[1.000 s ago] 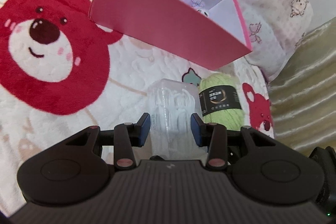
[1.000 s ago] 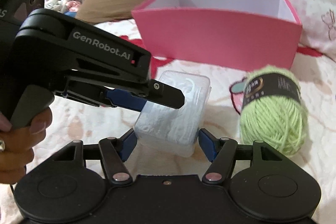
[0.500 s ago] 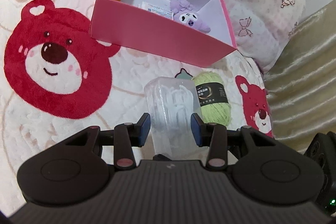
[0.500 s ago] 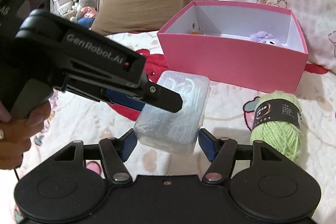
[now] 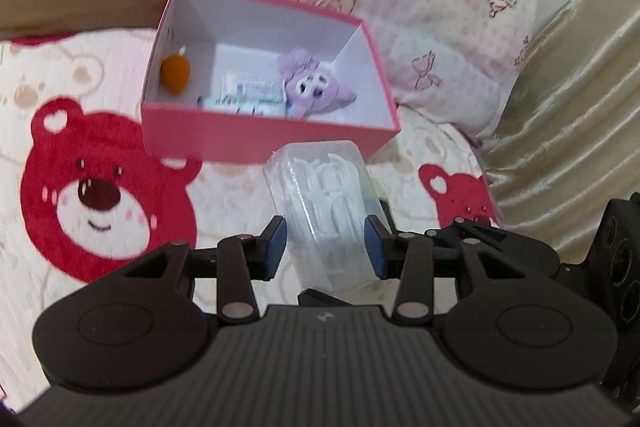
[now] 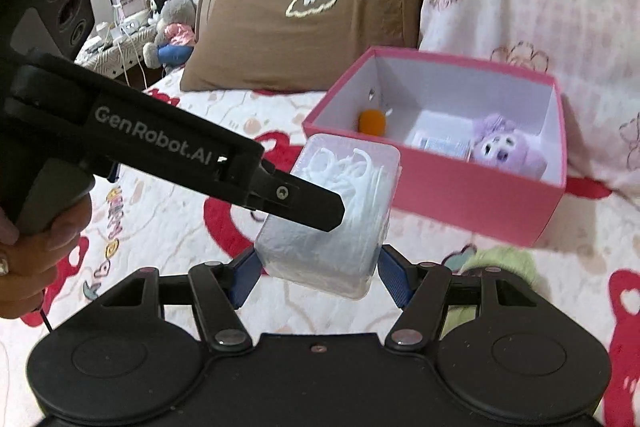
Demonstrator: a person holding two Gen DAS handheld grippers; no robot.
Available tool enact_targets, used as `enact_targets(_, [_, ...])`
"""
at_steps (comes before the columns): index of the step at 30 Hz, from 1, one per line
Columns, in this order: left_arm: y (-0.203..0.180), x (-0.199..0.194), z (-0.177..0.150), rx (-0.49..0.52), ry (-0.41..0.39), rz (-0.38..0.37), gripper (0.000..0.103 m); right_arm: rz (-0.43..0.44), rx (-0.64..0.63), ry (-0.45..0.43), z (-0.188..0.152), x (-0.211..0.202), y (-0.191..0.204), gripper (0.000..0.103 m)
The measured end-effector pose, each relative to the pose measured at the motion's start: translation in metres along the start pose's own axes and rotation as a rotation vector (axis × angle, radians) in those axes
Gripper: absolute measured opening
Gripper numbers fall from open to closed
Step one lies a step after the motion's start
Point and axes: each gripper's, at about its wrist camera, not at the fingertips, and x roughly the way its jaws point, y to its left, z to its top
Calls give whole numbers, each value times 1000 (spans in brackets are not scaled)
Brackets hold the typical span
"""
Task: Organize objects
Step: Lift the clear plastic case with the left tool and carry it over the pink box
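Bed cover with red bears lies below both my tongs. Ahead of them sits the open pink box; inside it: a purple plush toy, a flat packet, an orange ball. My left tongs and right tongs both clamp the clear plastic case of white floss picks, held off the cover, just short of the box.

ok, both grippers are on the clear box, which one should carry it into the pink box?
Left, probably. The left gripper clamps the clear box across its narrow width, with the pink box straight ahead. The right gripper holds its near end, pink box off to the right.
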Motion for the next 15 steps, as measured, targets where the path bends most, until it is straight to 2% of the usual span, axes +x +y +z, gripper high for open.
enact_targets(4, [-13,0,13,52,7,22,42,-4,-2,-12,16,-8,-5,69])
enact_targets(10, [-14,4,29,55,2,32,42,-4,32,-39,22,-5,-14,69])
enact_targets(15, [-15,6,54,51,-8,45,42,0,29,-48,41,2,-22,69])
